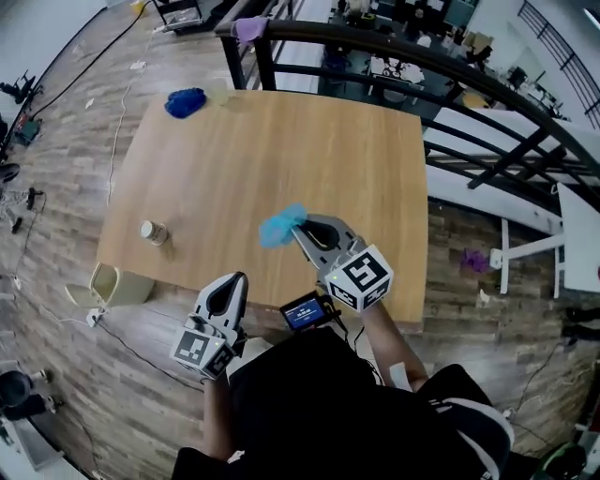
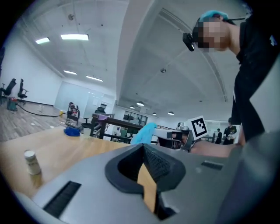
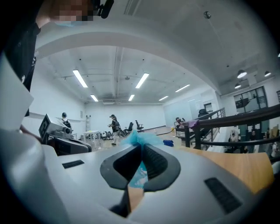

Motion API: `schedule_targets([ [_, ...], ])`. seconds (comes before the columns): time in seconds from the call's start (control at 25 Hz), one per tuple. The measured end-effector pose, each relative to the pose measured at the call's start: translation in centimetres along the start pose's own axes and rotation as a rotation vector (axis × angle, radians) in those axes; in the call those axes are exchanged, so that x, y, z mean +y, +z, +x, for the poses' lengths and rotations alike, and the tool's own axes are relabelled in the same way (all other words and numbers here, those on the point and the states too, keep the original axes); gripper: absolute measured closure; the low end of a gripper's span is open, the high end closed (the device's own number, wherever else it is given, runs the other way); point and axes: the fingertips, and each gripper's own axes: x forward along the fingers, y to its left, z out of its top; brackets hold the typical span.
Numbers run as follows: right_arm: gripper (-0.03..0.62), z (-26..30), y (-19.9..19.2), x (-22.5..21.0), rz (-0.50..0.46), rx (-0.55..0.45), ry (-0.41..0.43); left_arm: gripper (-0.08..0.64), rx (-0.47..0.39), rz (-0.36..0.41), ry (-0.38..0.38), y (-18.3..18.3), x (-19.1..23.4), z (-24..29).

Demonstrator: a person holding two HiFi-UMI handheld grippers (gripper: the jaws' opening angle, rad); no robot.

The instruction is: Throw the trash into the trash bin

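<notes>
My right gripper is shut on a crumpled light-blue piece of trash over the near part of the wooden table. In the right gripper view the trash sticks out beyond the closed jaws. The left gripper hangs at the table's near edge, jaws together with nothing between them. From the left gripper view the light-blue trash shows ahead. A beige trash bin stands on the floor by the table's near left corner. A dark blue wad lies at the far left corner.
A small capped jar stands near the table's left edge. A black railing runs behind and to the right of the table, with a purple cloth draped on it. Cables lie on the wooden floor at the left.
</notes>
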Motion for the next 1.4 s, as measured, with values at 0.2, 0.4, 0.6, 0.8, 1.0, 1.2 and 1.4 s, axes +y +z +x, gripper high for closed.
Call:
schedule_targets([
  [0.2,0.593,8.8,2.0,6.9,-0.06,0.035,0.152,0.554,-0.069,-0.004,0.148,2.1,6.6,-7.7],
  [0.4,0.593,16.2,3.6,16.8,-0.115,0.038,0.325,0.554,-0.128,-0.004,0.3,3.6,13.4,-17.0],
  [0.6,0.592,23.3,3.7,29.7,-0.147,0.059,0.451,0.554,-0.165,-0.032,0.422,2.7,18.8,-30.4],
  [0.8,0.593,29.8,1.2,44.4,-0.131,0.056,0.584,0.554,-0.168,-0.025,0.553,0.3,23.2,-43.9],
  [1.0,0.592,35.9,-2.0,55.7,-0.145,0.111,0.764,0.554,-0.185,-0.091,0.674,-1.8,27.5,-51.8],
  [1.2,0.592,40.3,-2.9,59.3,-0.168,0.142,0.817,0.554,-0.211,-0.144,0.694,-2.5,31.7,-54.0],
  [1.4,0.593,47.6,-5.2,61.2,-0.132,0.175,0.824,0.554,-0.191,-0.174,0.697,-3.3,37.5,-55.3],
])
